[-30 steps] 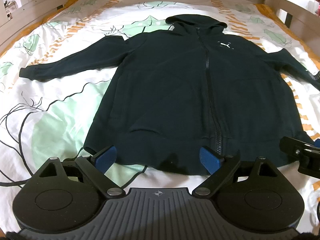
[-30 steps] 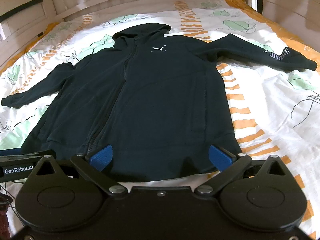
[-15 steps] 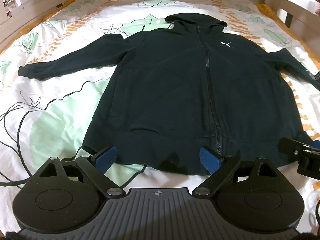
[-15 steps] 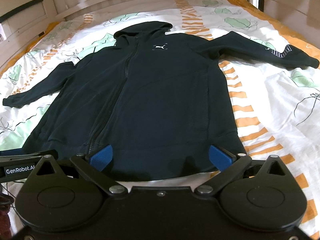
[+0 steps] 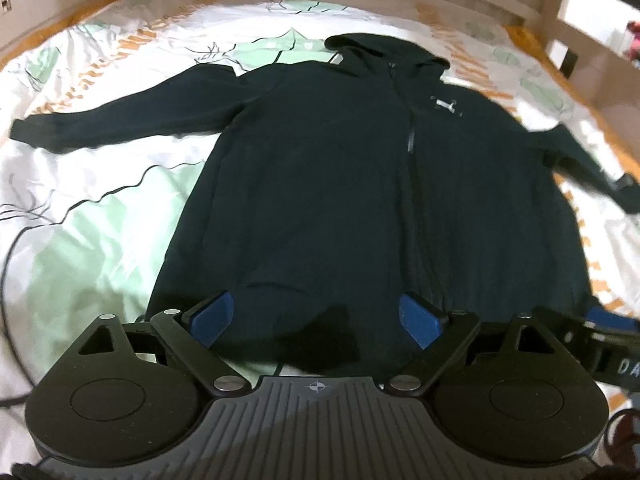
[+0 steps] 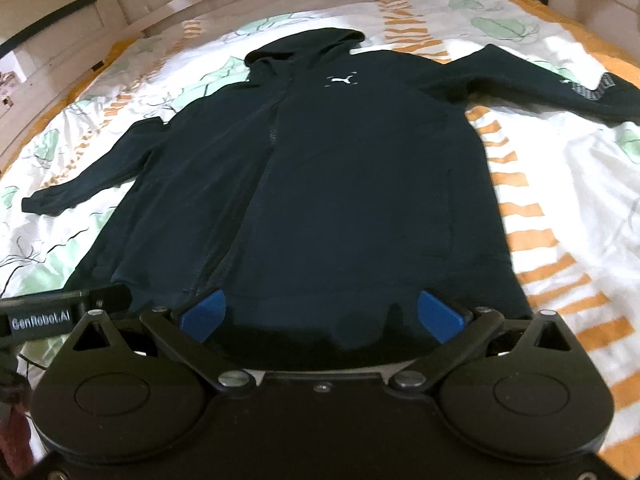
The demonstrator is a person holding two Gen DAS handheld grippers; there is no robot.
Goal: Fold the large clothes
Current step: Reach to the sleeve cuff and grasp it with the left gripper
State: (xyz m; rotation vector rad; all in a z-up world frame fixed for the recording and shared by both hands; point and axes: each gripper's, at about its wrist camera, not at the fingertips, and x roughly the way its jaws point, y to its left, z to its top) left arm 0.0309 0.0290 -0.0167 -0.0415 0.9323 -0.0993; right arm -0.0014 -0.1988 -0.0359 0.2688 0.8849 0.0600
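My left claw [image 5: 316, 318] is spread wide with nothing between its blue pads [image 5: 211, 319], hanging low in frame over the hem of the dark navy zip-up hooded jacket [image 5: 360, 200]. My right claw [image 6: 320, 316] is just as wide and empty, at the hem too. The jacket lies flat, front up, across the middle of the bed with the white, green and orange patterned sheet [image 6: 560, 220], sleeves stretched out to either side, hood toward the top.

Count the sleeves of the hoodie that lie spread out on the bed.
2. One sleeve stretches out to the left of the hoodie; the other sleeve stretches out to the right. Both lie flat on the bedsheet, neither folded in.
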